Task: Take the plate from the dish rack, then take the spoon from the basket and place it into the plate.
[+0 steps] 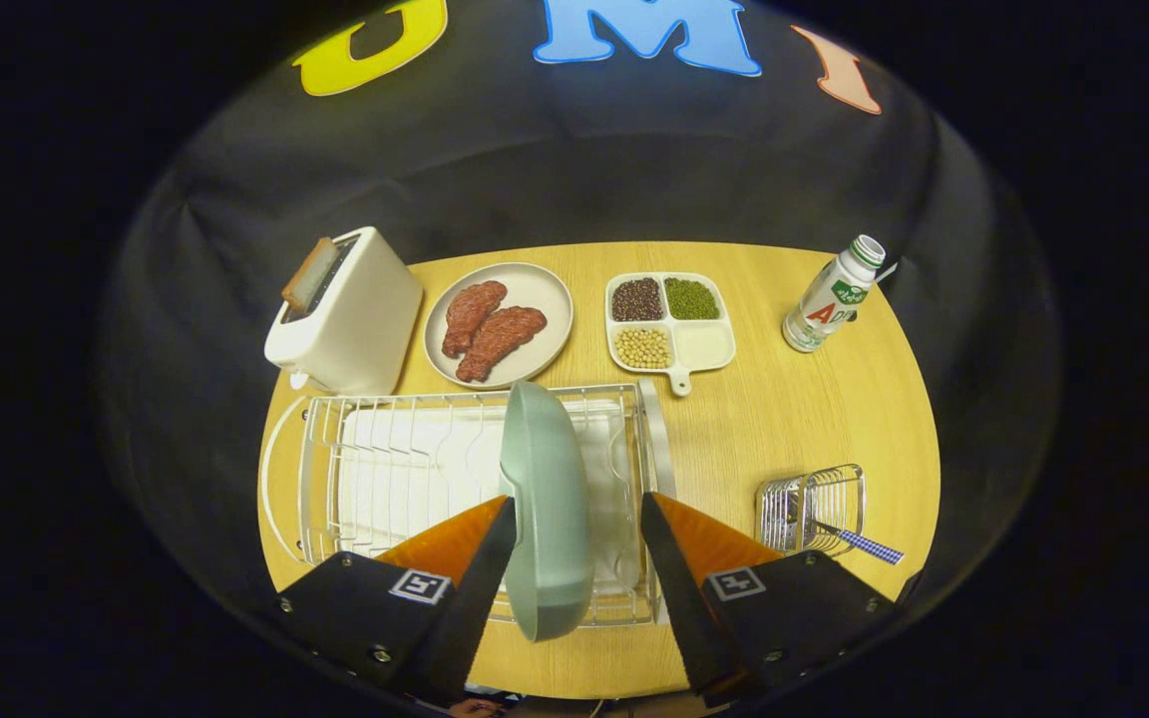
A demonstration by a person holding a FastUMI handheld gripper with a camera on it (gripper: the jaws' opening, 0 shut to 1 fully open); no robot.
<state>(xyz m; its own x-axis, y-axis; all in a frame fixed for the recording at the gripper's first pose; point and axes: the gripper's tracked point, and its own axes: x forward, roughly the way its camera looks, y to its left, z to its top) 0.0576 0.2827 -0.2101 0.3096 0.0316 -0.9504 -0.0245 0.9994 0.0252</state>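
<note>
One pale green plate stands on edge in the white wire dish rack, in the lower middle of the frame. The tool is spread wide, its two fingers on either side of the plate: the left finger lies close against the plate's near rim, though contact cannot be told for sure, while the right finger stands clearly apart from it. So the tool is released and grasping nothing.

To the right of the rack, in the lower right of the frame, a small wire basket sits on the wooden surface. The spoon lies in it, with its blue-and-white checked handle poking out over the basket's rim toward the lower right.

Beyond the rack, in the upper left of the surface, a cream toaster holds a slice of bread in its slot. Just beside it a beige round plate carries two pieces of reddish meat. Further right is a white divided dish with dark, green and pale yellow grains in three of its compartments. Well apart, at the upper right of the surface, stands a small bottle with a white cap, leaning in the fisheye view.
</note>
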